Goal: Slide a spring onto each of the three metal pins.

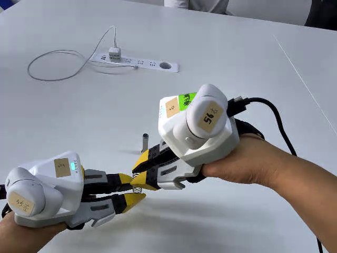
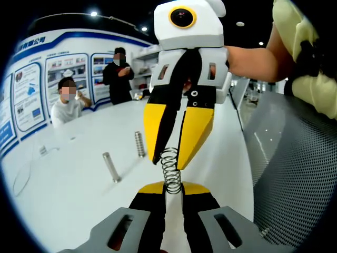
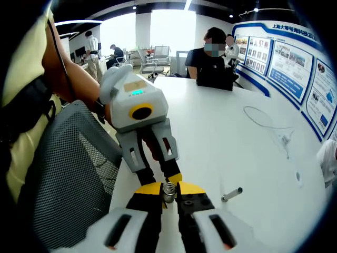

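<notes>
Jaws from both tools meet on a small steel spring (image 1: 137, 185), held clear of the white bench (image 1: 63, 116) at six o'clock in the head view. The left tool (image 1: 131, 190) reaches in from eight o'clock, pinching one end. The right tool (image 1: 142, 171) comes from three o'clock, pressed on the other end. The spring looks light, bouncy and apt to flick away, so I judge it best nipped gently across the outer turns near one end, leaving the bore free for a pin. Beyond, in the left gripper view, a bare pin (image 2: 110, 167) stands upright at ten o'clock from the spring. Past it, the farther pin (image 2: 139, 144) seems to carry a coil. Farthest, at eleven o'clock in the head view, lies a power strip (image 1: 134, 61).
</notes>
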A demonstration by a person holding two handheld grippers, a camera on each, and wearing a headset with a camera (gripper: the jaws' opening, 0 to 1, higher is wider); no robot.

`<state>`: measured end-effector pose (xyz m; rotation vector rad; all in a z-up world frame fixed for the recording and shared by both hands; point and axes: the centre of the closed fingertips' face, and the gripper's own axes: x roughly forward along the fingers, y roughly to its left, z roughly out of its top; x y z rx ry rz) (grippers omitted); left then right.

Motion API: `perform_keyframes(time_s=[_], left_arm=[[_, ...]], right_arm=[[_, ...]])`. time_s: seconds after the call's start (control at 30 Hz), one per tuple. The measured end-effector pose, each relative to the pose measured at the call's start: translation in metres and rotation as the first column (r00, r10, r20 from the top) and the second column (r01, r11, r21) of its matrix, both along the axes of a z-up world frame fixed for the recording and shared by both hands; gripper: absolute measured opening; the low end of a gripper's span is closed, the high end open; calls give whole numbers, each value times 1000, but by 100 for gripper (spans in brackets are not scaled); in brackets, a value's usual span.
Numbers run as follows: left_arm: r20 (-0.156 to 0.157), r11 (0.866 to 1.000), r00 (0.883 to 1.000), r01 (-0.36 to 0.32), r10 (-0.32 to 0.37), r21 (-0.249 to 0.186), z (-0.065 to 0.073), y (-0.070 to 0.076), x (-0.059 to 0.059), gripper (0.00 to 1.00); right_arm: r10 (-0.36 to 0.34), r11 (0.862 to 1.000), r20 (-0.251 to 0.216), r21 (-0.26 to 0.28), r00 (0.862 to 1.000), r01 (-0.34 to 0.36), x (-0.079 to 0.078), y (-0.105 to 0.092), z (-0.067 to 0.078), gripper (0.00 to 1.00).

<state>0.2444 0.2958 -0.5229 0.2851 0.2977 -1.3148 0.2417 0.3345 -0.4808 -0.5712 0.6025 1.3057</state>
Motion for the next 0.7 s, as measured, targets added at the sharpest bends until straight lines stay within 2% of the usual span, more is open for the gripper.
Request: perform_keyframes(time_s=[0.3, 0.4, 0.7], left_arm=[[-5, 1000, 1000, -6, 6, -8, 0, -1, 1, 11], [-23, 1000, 1000, -12, 11, -14, 0, 0, 2, 12], [-42, 999, 999, -29, 28, -16, -2, 0, 3, 19]], right_arm=[[-7, 1000, 5, 8, 1000, 7, 2, 1, 0, 11], [-14, 1000, 4, 8, 1000, 14, 3, 0, 0, 11], [-37, 999, 10, 18, 999, 37, 10, -4, 3, 11]])
